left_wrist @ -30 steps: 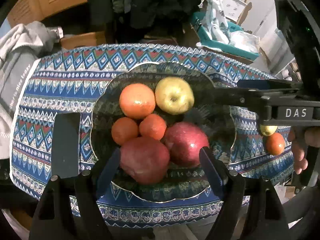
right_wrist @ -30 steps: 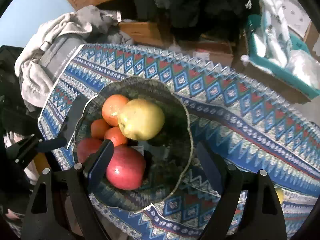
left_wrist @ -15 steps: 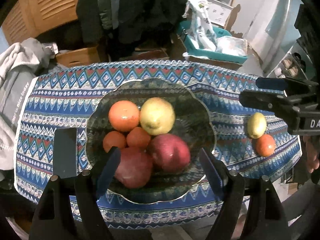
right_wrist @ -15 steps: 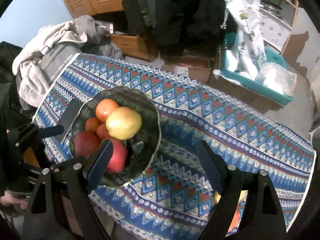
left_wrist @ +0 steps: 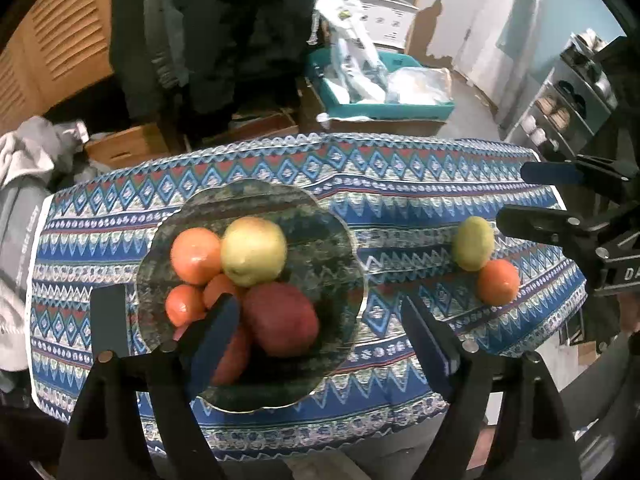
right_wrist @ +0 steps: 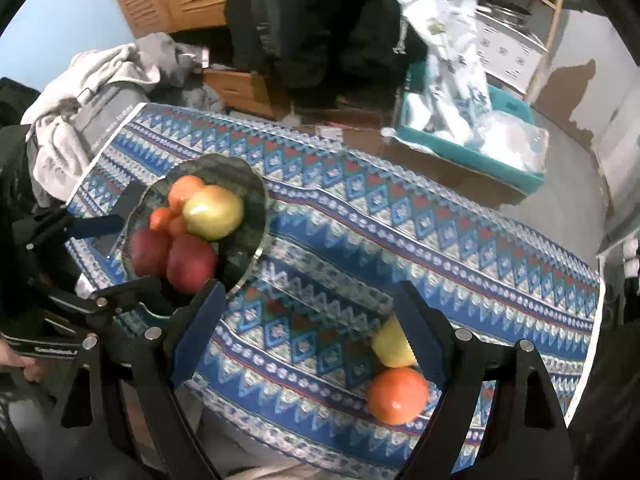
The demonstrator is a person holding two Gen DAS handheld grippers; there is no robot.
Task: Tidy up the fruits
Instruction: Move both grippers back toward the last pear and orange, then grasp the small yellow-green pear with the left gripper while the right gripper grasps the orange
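A dark glass plate (left_wrist: 320, 220) on the patterned tablecloth (left_wrist: 400, 184) holds several fruits: a yellow apple (left_wrist: 254, 250), oranges (left_wrist: 196, 255) and red apples (left_wrist: 282, 318). A lemon (left_wrist: 474, 248) and an orange (left_wrist: 498, 282) lie loose near the right end of the table. My left gripper (left_wrist: 320, 328) hovers above the plate's near side, its jaws opening with nothing between them. My right gripper (right_wrist: 308, 320) is open and empty above the cloth, with the lemon (right_wrist: 390, 344) and the orange (right_wrist: 396, 396) by its right finger. The plate (right_wrist: 248, 184) is to its left.
A dark flat rectangle (left_wrist: 108, 320) lies left of the plate. Grey clothing (right_wrist: 80, 92) is heaped off the table's left end. A teal crate (right_wrist: 472, 152) with plastic bags and cardboard boxes (left_wrist: 124, 146) stand on the floor behind. A hand (right_wrist: 16, 360) holds the left gripper.
Both grippers rose and drew back from the plate, so it looks smaller. The right gripper swung right, off the plate, to the loose lemon and orange.
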